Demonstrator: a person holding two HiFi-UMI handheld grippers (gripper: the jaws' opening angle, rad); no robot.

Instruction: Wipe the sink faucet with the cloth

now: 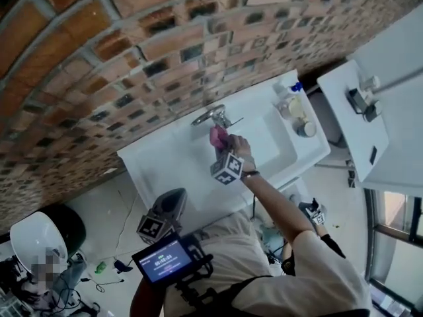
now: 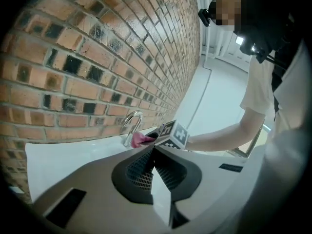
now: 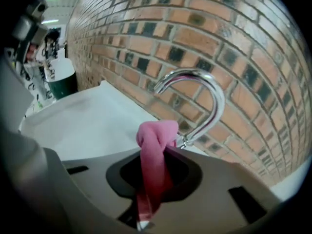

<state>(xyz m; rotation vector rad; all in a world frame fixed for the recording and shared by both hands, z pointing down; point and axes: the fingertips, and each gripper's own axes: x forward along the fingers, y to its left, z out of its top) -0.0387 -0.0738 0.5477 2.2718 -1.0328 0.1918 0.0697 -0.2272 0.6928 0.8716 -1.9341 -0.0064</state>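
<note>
Pink cloth (image 3: 156,135) clamped in right tool (image 3: 148,191), just beside faucet (image 3: 215,101).

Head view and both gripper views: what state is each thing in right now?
Right gripper: shut on the pink cloth.
Left gripper: shut, nothing between the jaws.
Pink cloth: bunched, up against the faucet.
Faucet: no water seen running.
</note>
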